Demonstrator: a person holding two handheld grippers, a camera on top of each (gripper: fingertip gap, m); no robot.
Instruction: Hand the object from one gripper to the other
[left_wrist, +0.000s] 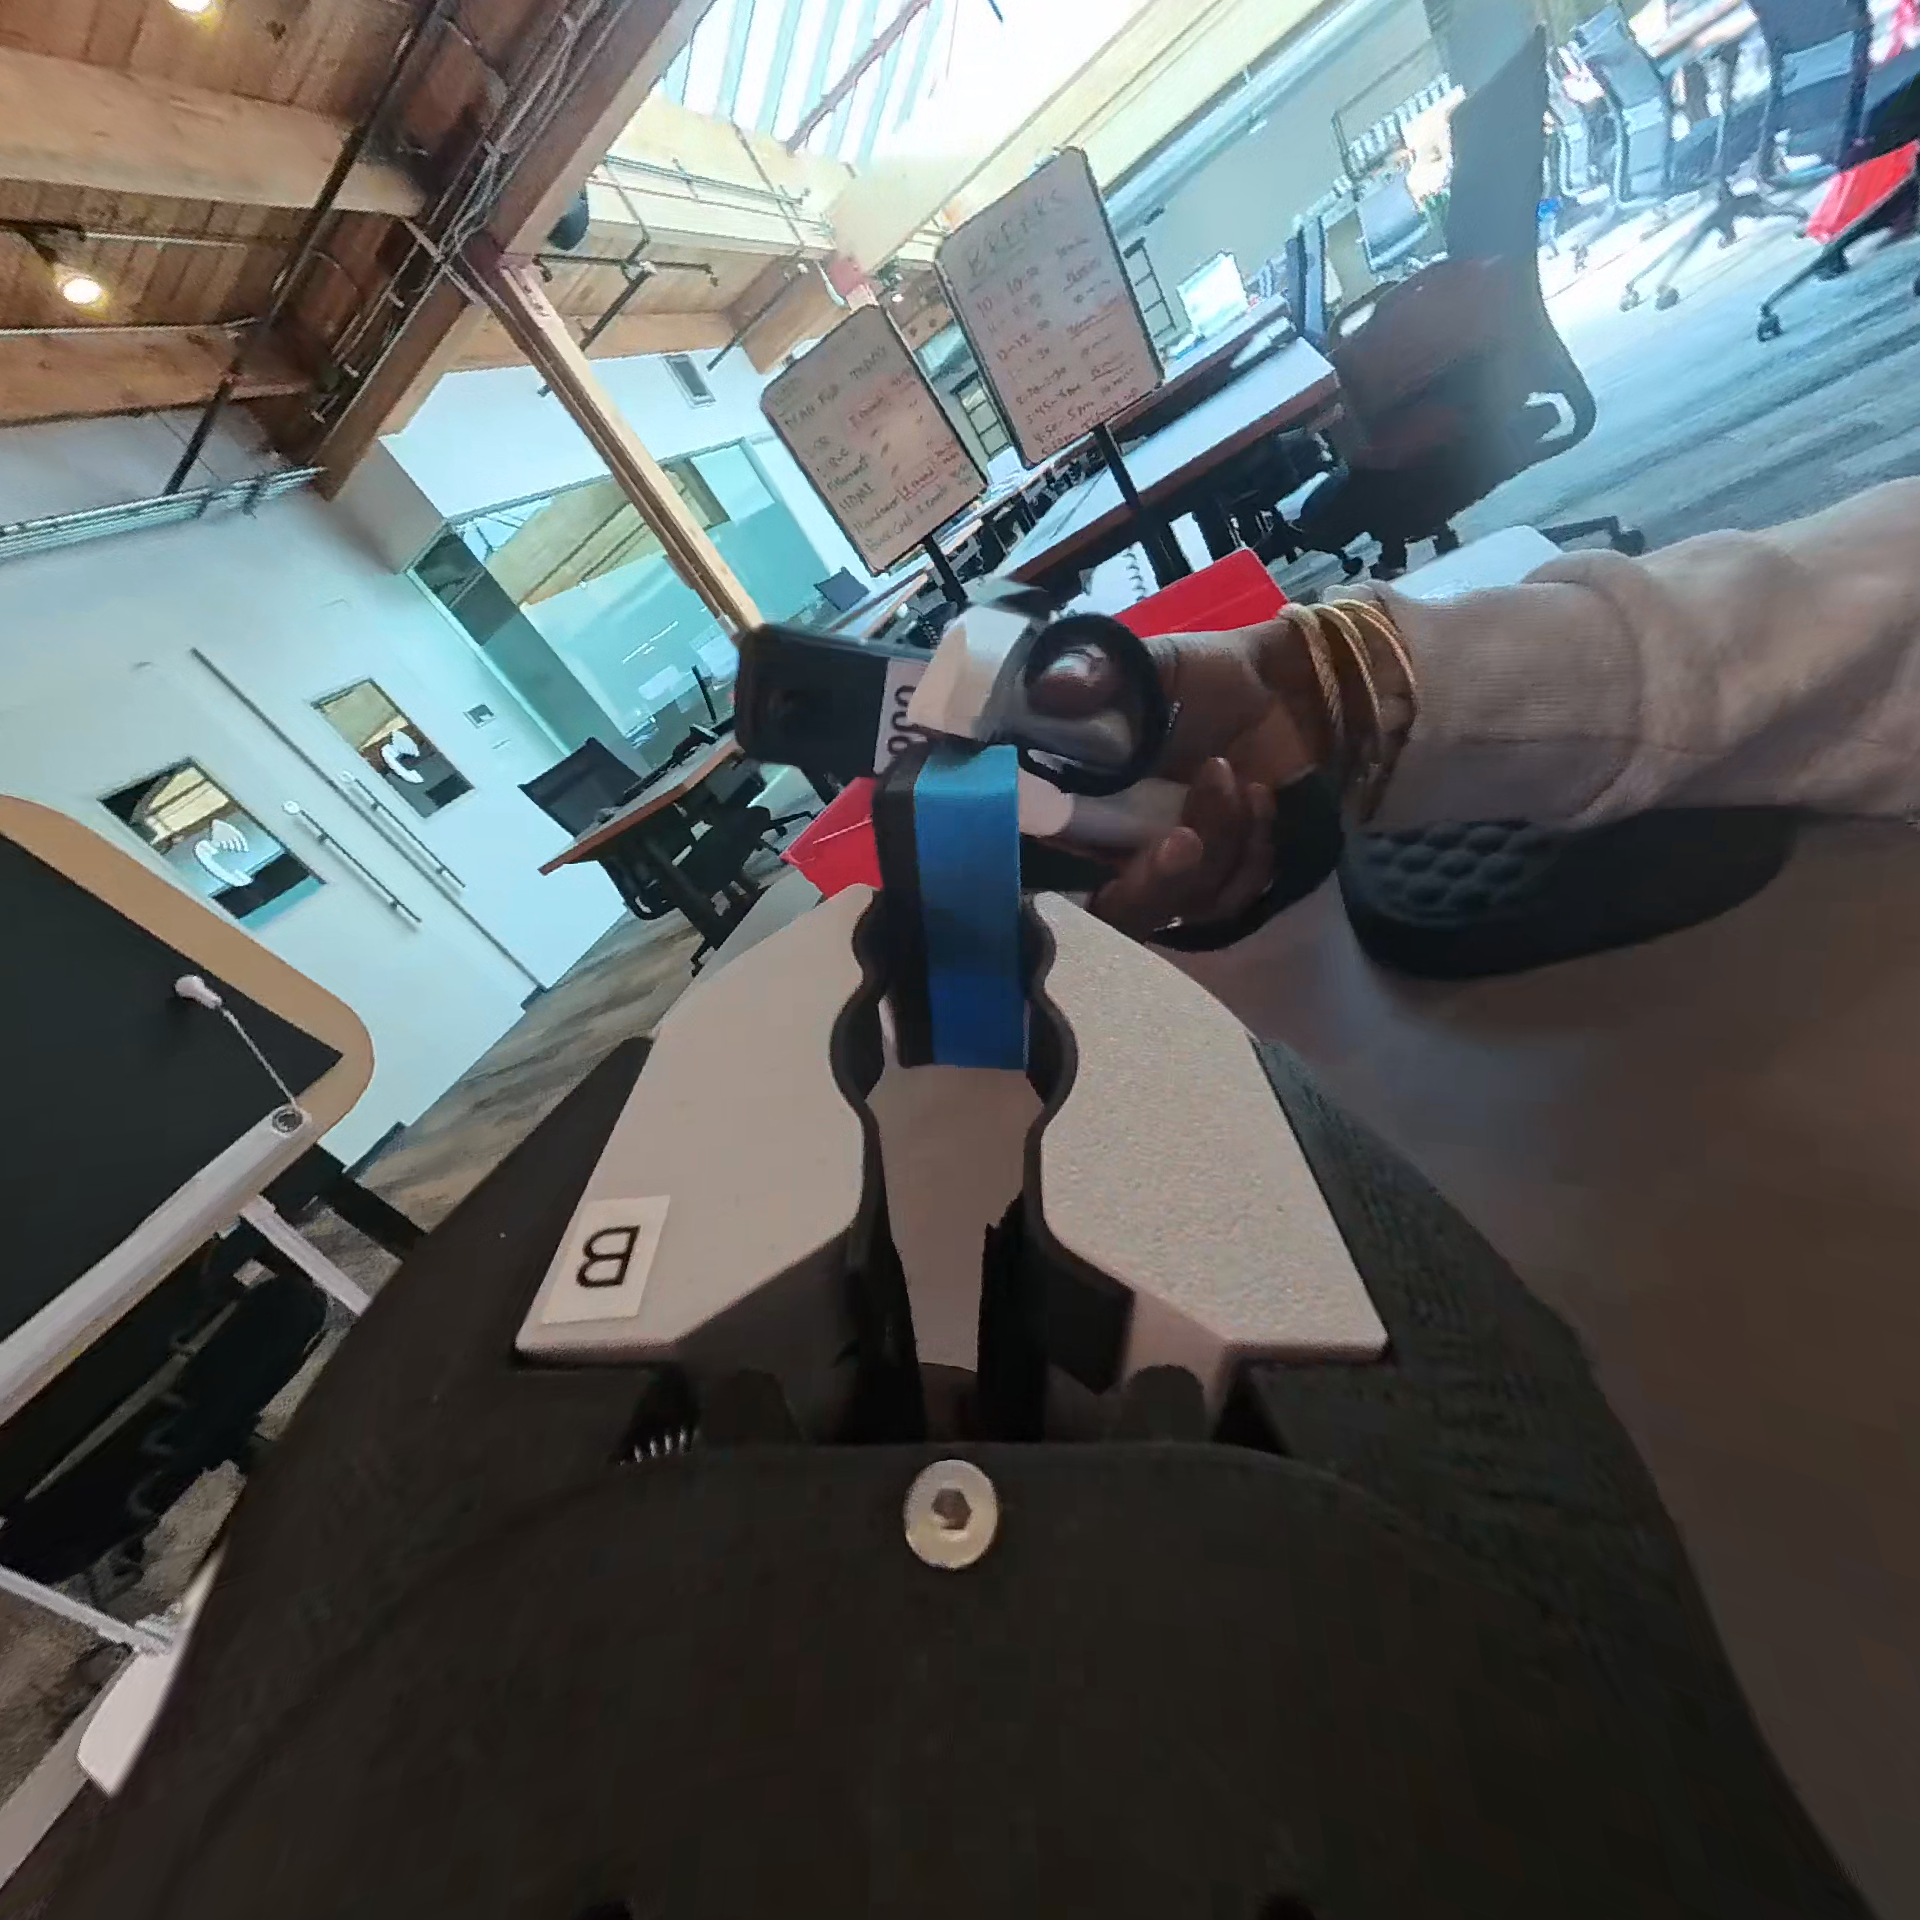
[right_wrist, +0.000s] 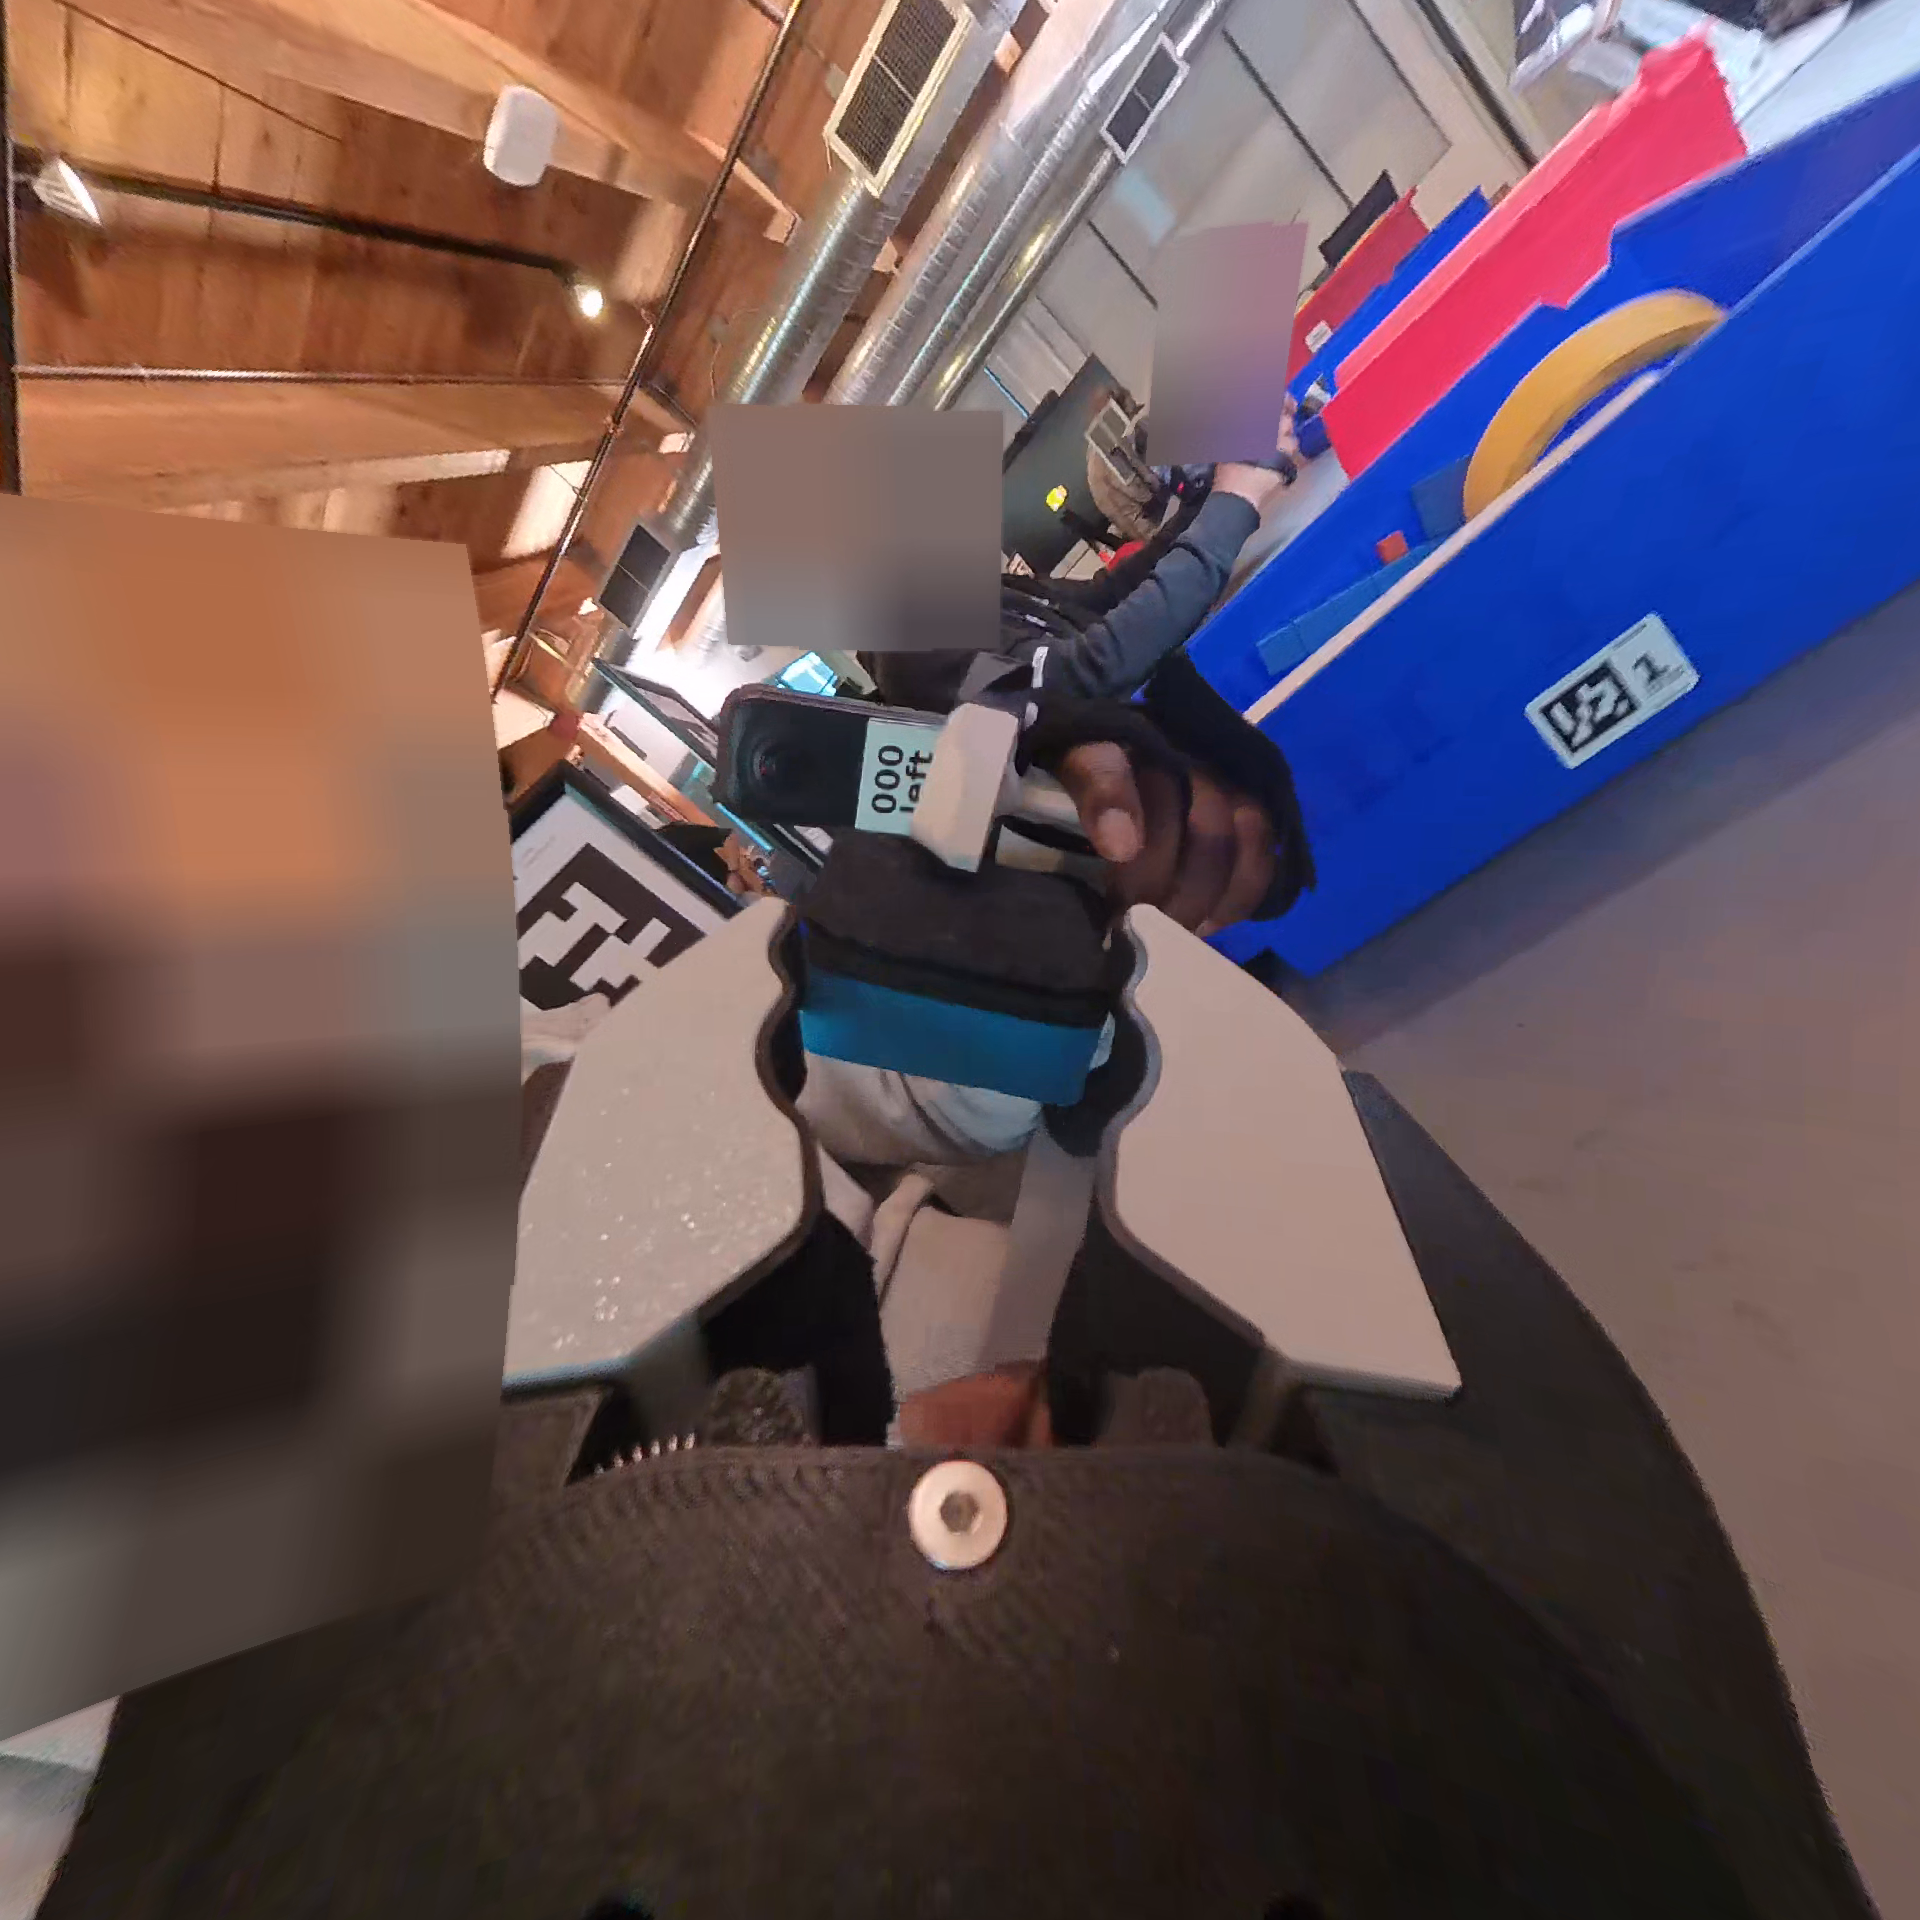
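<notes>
A flat block with a blue face and a black felt side is held in the air between both grippers. My left gripper is shut on its thin sides. The right gripper faces it from beyond, held by a hand in a cream sleeve, and meets the block's far end. In the right wrist view the block lies crosswise between my right gripper's fingers. Both fingers touch its ends. The left gripper's camera and the hand holding it show just behind the block.
A blue bin with a yellow tape roll stands on the grey table to the right, with a red bin behind. A black padded rest lies on the table. Whiteboards, desks, chairs and people are farther off. Both grippers' tips are close together, under 4 cm apart.
</notes>
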